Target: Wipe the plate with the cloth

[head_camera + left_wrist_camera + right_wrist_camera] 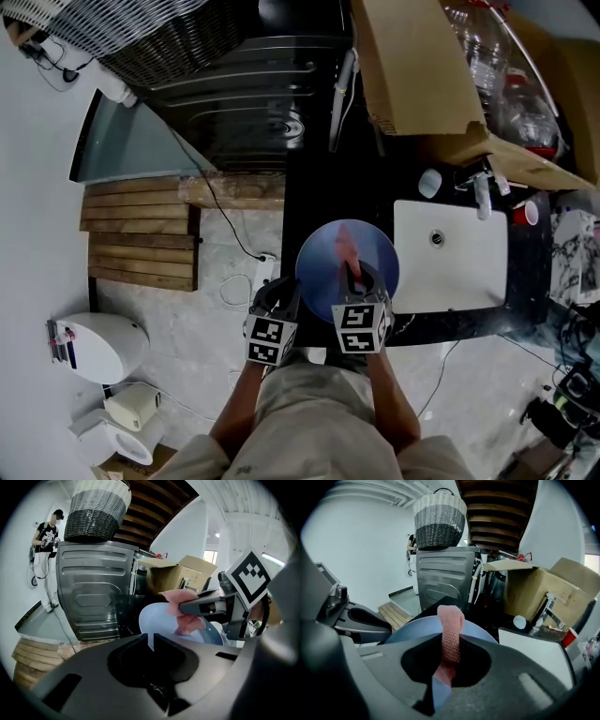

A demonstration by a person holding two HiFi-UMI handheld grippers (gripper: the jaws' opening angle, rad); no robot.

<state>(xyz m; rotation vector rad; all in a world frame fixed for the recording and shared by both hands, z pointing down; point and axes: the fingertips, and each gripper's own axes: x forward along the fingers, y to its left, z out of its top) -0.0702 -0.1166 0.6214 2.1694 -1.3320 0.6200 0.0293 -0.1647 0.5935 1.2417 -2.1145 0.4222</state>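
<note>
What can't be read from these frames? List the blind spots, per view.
- Head view: the near rim of the plate is hidden under the left gripper and the right gripper.
- Right gripper view: the lower end of the cloth is covered by the gripper's own body, so contact with the plate face is unclear.
- Left gripper view: the housing blocks how deep the rim sits.
- All views: dirt on the plate is too small to tell.
</note>
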